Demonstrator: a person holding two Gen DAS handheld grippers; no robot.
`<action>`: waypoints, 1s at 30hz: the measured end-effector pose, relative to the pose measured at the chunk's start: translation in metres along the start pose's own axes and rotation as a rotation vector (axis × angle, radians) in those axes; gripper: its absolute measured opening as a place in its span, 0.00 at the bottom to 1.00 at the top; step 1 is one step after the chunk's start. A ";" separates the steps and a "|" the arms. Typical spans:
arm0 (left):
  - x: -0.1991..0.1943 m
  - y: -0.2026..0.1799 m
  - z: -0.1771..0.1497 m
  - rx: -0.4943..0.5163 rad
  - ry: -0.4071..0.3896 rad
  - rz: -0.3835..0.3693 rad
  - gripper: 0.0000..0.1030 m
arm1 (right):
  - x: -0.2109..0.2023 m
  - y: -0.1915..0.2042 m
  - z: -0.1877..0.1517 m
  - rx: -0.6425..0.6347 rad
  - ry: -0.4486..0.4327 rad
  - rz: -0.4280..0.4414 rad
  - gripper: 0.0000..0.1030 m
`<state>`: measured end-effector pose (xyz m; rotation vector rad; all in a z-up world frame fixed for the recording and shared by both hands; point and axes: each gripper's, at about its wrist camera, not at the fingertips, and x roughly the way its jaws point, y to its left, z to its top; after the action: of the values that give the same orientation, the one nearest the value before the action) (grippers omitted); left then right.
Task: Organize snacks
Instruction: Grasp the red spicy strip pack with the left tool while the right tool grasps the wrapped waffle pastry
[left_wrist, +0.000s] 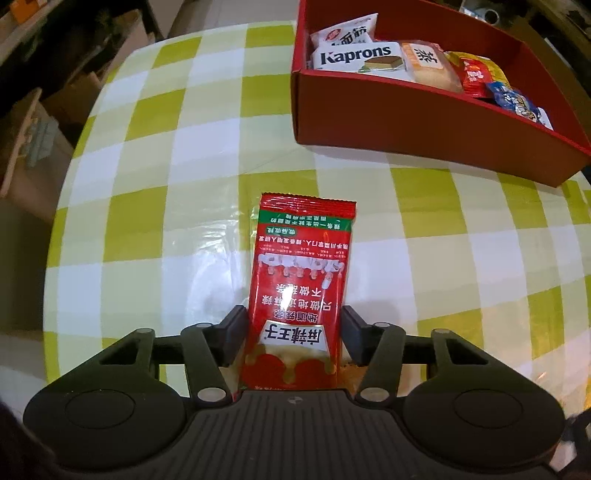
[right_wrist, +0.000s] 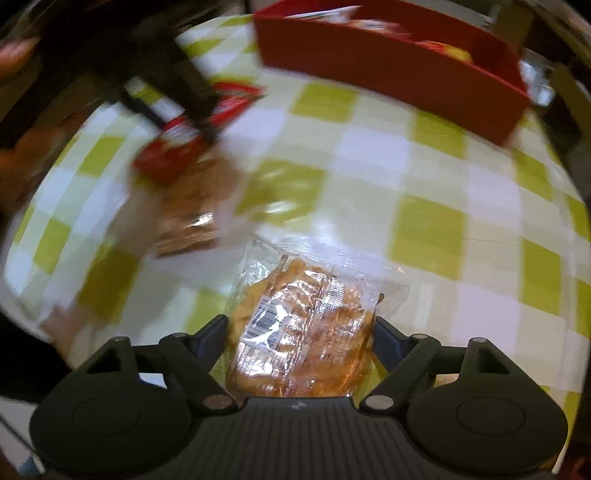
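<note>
A red snack packet (left_wrist: 299, 280) with printed characters lies lengthwise on the checked tablecloth (left_wrist: 166, 221), between the jaws of my left gripper (left_wrist: 293, 314); both pads touch its long edges, so the gripper is shut on it. In the right wrist view a clear packet of orange snack (right_wrist: 303, 325) sits sharp between the jaws of my right gripper (right_wrist: 299, 325), which grips its sides, while the table behind is blurred. That view also shows the left gripper (right_wrist: 177, 85) as a dark blur over the red packet (right_wrist: 173, 147).
A red box (left_wrist: 406, 122) at the back right holds several snack packets, among them a white Kaprons pack (left_wrist: 358, 55); it appears again as the red box (right_wrist: 369, 62). A blurred brownish packet (right_wrist: 188, 221) lies on the cloth. The table edge curves along the left.
</note>
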<state>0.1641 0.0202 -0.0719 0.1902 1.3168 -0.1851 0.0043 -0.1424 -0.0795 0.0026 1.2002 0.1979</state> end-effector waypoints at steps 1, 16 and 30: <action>-0.001 0.000 -0.001 -0.008 0.001 -0.003 0.58 | -0.003 -0.006 0.002 0.019 -0.011 0.001 0.86; -0.023 -0.017 0.003 -0.012 -0.063 -0.064 0.57 | -0.018 -0.040 0.029 0.117 -0.100 -0.007 0.86; 0.015 -0.020 0.015 -0.039 -0.030 -0.003 0.78 | 0.003 -0.052 0.050 0.149 -0.071 0.002 0.86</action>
<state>0.1767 -0.0031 -0.0835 0.1519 1.2901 -0.1641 0.0592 -0.1882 -0.0701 0.1400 1.1415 0.1088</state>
